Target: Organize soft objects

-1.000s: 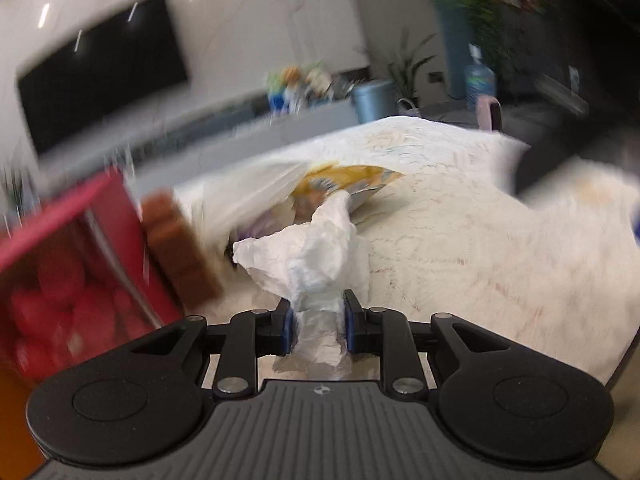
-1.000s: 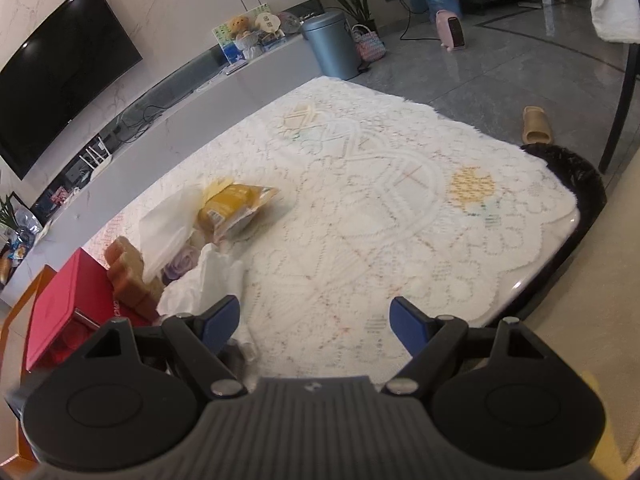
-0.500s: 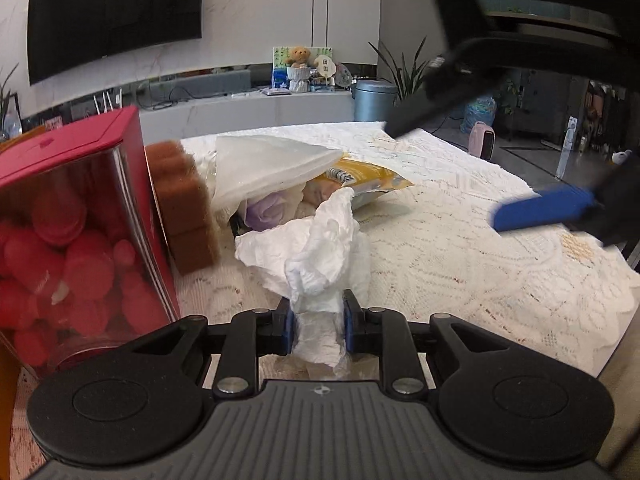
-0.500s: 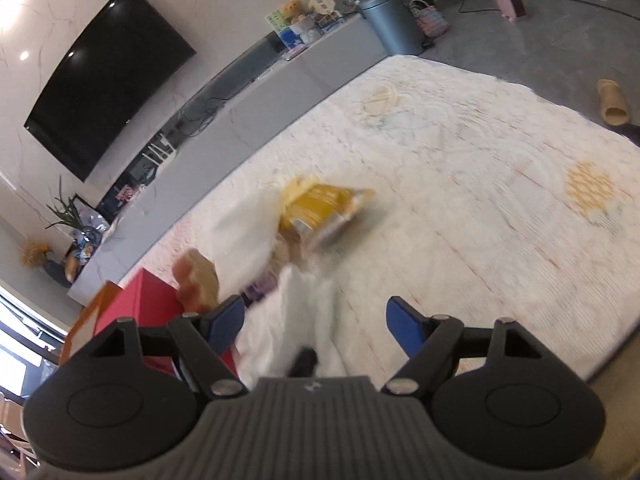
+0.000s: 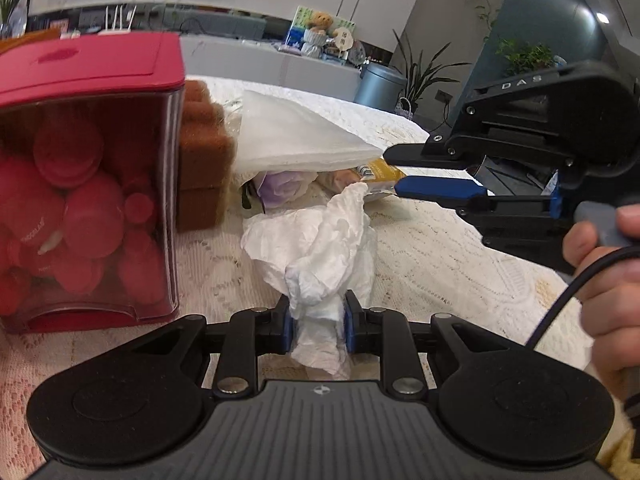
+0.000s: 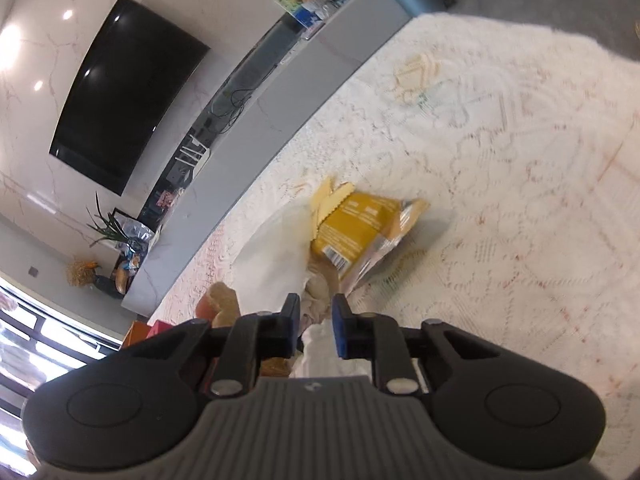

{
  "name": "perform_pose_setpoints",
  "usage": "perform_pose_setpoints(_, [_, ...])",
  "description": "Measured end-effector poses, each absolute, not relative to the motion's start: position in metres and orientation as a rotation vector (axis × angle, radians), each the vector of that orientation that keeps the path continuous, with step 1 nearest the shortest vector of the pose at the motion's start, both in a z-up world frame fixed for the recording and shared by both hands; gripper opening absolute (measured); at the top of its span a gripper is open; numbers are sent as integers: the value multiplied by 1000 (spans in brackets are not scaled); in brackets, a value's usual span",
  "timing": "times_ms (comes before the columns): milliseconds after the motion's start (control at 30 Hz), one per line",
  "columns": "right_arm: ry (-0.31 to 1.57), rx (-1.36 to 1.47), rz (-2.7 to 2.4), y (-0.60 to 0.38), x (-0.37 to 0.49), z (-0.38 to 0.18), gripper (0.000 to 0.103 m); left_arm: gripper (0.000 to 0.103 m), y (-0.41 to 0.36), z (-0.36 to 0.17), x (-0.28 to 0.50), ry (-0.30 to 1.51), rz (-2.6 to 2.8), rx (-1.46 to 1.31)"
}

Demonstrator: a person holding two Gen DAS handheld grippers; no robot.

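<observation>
My left gripper (image 5: 316, 326) is clamped on a crumpled white tissue (image 5: 320, 248), both blue pads pressing its lower end, rest of the wad bunching up in front over the lace tablecloth (image 5: 432, 248). Just left of it, a clear box with a red lid (image 5: 88, 184) full of red round pieces, standing on the cloth. Behind the box and touching it, a brown sponge block (image 5: 202, 152). Beyond the tissue: a purple soft item (image 5: 280, 184) tucked under a flat white pack (image 5: 296, 140), and a yellow snack bag (image 5: 376, 170) next to them. My right gripper (image 5: 394, 170) comes in from the right at that pile, my hand (image 5: 608, 280) on its handle; its jaws are closing, the pads nearly together right at the edge of the white pack and the yellow bag. From the right wrist view the pads (image 6: 339, 328) stand narrow, something pale between them; can't tell if it's pinched, too blurred. Yellow bag (image 6: 356, 232) lies just ahead of them, white pack (image 6: 276, 256) to its left. Farther back, grey low cabinet (image 6: 280, 128), black TV (image 6: 120, 92) on the marble wall, grey bin (image 5: 378, 84), plants.
</observation>
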State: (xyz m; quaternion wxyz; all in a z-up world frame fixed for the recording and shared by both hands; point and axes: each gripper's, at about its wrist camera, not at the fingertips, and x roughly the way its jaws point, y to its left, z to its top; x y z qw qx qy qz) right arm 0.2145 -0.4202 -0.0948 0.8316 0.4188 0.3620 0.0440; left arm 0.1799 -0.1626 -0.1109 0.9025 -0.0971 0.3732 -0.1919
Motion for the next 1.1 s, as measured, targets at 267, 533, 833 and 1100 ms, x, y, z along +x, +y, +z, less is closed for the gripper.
perform_pose_setpoints(267, [769,964,150,-421,229,-102,18,27,-151,-111,185,814,-401,-272])
perform_pose_setpoints(533, [780,957,187,-417,235,-104,0,27,-155,-110,186,807,-399,-245])
perform_pose_setpoints(833, [849,660,-2,-415,185,-62,0,28,-167,-109,182,795,-387,-211])
perform_pose_setpoints(1100, [812,506,-197,-428,167,-54,68,30,-170,-112,181,789,-388,-214])
